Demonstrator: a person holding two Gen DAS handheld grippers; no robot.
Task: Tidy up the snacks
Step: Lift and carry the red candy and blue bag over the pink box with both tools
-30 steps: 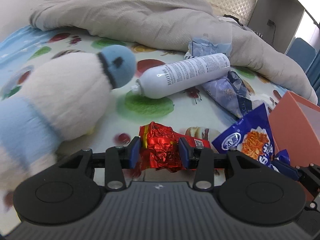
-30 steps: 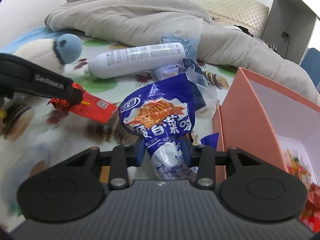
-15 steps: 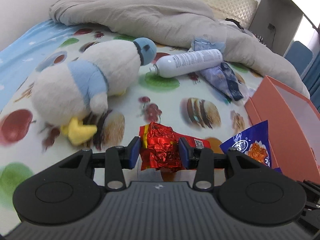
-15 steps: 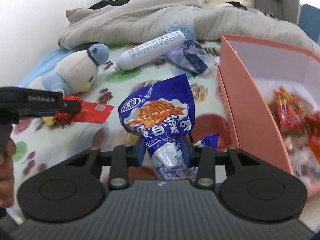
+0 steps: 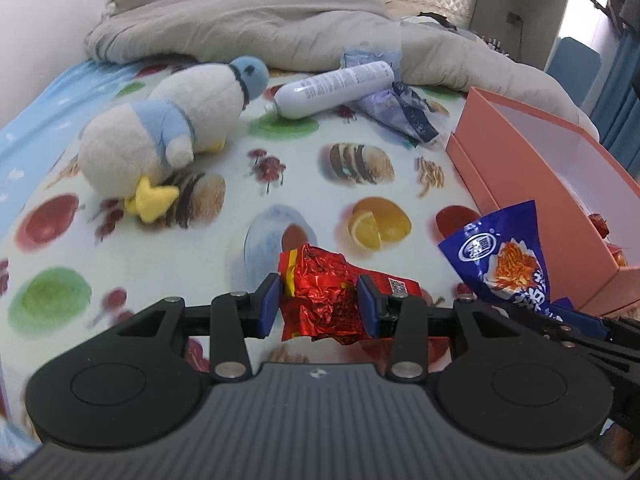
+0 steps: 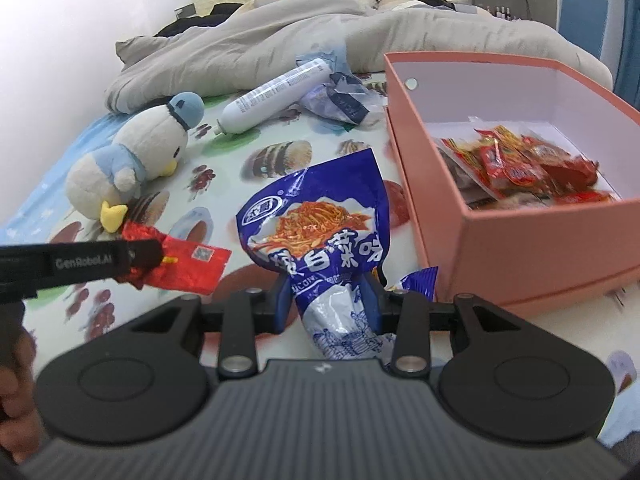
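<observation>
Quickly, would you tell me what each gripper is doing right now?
Left gripper: closed on the red snack packet.
Right gripper: closed on the blue snack bag.

Plush penguin [image 5: 168,136], white bottle [image 5: 336,88], grey duvet [image 5: 260,24] on fruit-print sheet [image 5: 132,256].

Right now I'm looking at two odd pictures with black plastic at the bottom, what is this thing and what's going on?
No robot here: a person holds a pair of tongs in each hand, each carrying a camera that looks along its fingers. The black plastic is the tool itself. One picture comes from the left tongs, shut on a crumpled red snack packet. The other comes from the right tongs, shut on a blue noodle snack bag. Below is a bed sheet printed with food, with a plush penguin, a white bottle, and a pink box holding red snacks.
</observation>
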